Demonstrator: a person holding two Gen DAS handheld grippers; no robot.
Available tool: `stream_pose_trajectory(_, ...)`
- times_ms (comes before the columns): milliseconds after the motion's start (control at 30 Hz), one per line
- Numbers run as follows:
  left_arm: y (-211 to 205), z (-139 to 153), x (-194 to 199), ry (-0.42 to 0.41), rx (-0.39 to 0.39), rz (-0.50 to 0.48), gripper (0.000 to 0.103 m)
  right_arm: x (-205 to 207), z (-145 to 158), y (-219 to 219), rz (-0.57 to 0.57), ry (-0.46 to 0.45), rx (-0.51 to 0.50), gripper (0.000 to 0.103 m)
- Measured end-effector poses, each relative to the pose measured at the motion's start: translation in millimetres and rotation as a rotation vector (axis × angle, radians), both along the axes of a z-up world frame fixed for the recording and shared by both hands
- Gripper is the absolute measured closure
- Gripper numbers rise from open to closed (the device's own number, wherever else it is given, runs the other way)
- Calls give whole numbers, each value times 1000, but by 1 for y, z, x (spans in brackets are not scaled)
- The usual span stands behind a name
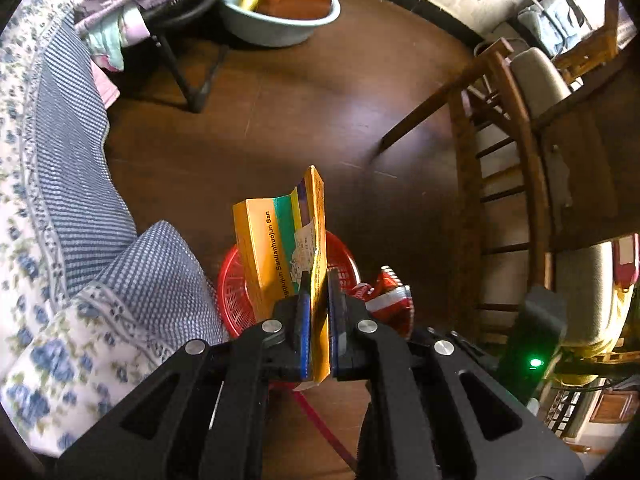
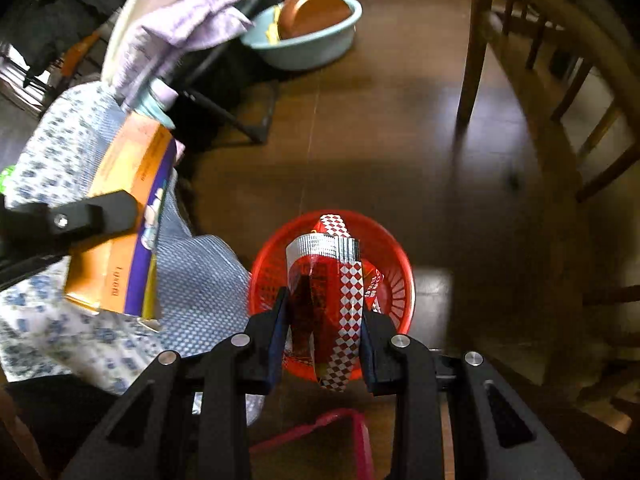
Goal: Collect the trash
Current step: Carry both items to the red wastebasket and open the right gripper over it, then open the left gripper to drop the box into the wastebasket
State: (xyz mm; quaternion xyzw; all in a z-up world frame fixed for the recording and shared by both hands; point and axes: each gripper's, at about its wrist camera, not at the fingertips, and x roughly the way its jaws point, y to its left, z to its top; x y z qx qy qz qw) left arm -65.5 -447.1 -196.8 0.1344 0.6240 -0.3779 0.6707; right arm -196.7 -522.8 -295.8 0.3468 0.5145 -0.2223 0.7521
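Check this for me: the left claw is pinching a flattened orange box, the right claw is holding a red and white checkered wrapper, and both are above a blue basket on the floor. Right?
Almost. The basket is red, not blue, as the right wrist view shows. The rest stands: the left claw pinches the flattened orange box, and the right claw holds the red and white checkered wrapper above it.

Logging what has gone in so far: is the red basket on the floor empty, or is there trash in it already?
Cannot tell. The red basket sits behind the red snack wrapper held over it, which hides most of its inside.
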Motion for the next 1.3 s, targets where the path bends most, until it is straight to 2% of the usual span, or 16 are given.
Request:
stream_pose_trajectory(67,-6,-13,3,6,15,-12,95,6,-15,1,13,24,-2,67)
stream_pose_trajectory(167,-12,-30,8,42,39,-10,95,16,-39,1,16,74,-13,49)
stream_pose_trajectory(267,-16,-40,12,53,55,-13,95,16,-56,0,7,129,2,49)
stream_pose_trajectory(333,-18,-44,12,58,59,-16,95,12,-56,0,5,128,19,48)
stream_pose_trajectory(400,-20,-49,11,67,68,-24,95,5,-52,1,9,138,6,40)
stream_pose_trajectory(467,-23,-58,9,89,81,-33,95,-4,-49,2,8,147,14,39)
stream_pose_trajectory(600,-25,-82,4,225,86,-43,95,-21,-46,1,9,171,9,39)
stream_pose_trajectory(667,-26,-93,-2,263,105,-58,95,-26,-46,-1,3,176,6,39)
stream_pose_trajectory(867,-31,-95,-14,239,130,-92,93,-43,-42,-7,-33,177,10,39)
stream_pose_trajectory(967,-31,-94,-17,240,120,-99,81,-45,-39,-7,-28,178,5,39)
stream_pose_trajectory(1033,-30,-94,-19,238,126,-102,67,-47,-37,-6,-22,179,3,39)
stream_pose_trajectory(1100,-29,-95,-19,238,133,-96,64,-45,-37,-4,-18,181,1,39)
stream_pose_trajectory(1167,-28,-92,-17,233,130,-85,53,-47,-35,-3,-14,180,0,39)
stream_pose_trajectory(1200,-27,-90,-15,225,126,-77,41,-48,-34,-3,-13,180,-2,39)
stream_pose_trajectory(1233,-26,-84,-13,208,112,-65,35,-48,-32,-2,-10,180,-3,39)
stream_pose_trajectory(1300,-26,-73,-11,185,90,-53,33,-48,-30,-1,-4,181,-8,39)
